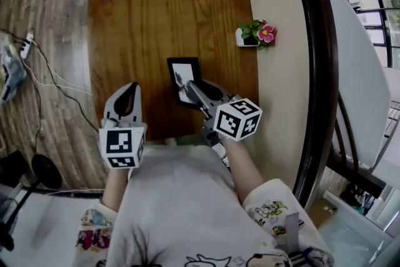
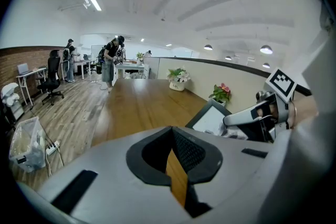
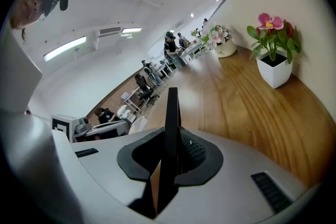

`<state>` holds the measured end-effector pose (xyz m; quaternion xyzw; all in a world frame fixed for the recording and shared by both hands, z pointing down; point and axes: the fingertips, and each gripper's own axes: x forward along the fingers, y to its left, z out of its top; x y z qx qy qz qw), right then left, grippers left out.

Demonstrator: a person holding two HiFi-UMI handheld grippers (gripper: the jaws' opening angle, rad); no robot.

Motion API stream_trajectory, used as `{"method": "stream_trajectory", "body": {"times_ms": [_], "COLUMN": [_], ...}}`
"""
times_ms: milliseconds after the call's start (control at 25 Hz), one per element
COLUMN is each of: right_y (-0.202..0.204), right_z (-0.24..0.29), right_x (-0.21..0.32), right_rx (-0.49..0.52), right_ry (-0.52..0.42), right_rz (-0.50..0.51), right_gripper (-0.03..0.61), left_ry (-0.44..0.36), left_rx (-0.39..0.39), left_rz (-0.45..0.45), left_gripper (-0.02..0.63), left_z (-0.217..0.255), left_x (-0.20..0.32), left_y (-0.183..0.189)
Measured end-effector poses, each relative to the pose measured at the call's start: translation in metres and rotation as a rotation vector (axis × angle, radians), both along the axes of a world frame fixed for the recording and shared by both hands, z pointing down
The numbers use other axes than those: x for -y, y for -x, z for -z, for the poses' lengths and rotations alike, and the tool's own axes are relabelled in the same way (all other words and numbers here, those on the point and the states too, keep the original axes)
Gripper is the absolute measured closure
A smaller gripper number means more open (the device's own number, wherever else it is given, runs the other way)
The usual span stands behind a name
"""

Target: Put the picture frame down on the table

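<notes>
Right gripper [image 3: 167, 152] was clamped on the picture frame [image 1: 184, 80], its black border seen edge-on between the jaws. Frame was tilted over the near end of the wooden table [image 1: 144, 22]; table contact unclear. Left gripper [image 1: 128, 94] sat at 8 o'clock of the frame, apart from it, jaws drawn together on nothing. Small white flower pot [image 1: 255, 34] stood at 1 o'clock of the frame, beside the beige wall [image 1: 278, 72].

An open-plan office: far ahead of the jaws of the left gripper [image 2: 173, 136], past a long wooden table [image 2: 142, 105], people [image 2: 111, 60] stand among desks [image 2: 26, 75] and office chairs [image 2: 52, 80] under ceiling strip lights [image 2: 94, 1].
</notes>
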<state>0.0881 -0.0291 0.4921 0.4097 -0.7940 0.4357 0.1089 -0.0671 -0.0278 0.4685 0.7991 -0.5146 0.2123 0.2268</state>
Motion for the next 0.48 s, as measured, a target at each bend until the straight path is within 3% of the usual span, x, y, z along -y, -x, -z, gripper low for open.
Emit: {"method": "stream_trajectory", "body": {"times_ms": [480], "right_y": [0.007], "right_z": [-0.024], "right_x": [-0.006], "right_rx": [0.105], "right_ry": [0.115], "right_rz": [-0.006], "right_gripper": [0.522], "left_ry": [0.035], "left_rx": [0.010], "left_rz": [0.008], "left_gripper": [0.611], "left_z": [-0.017], "left_x": [-0.005], "left_y": [0.002]}}
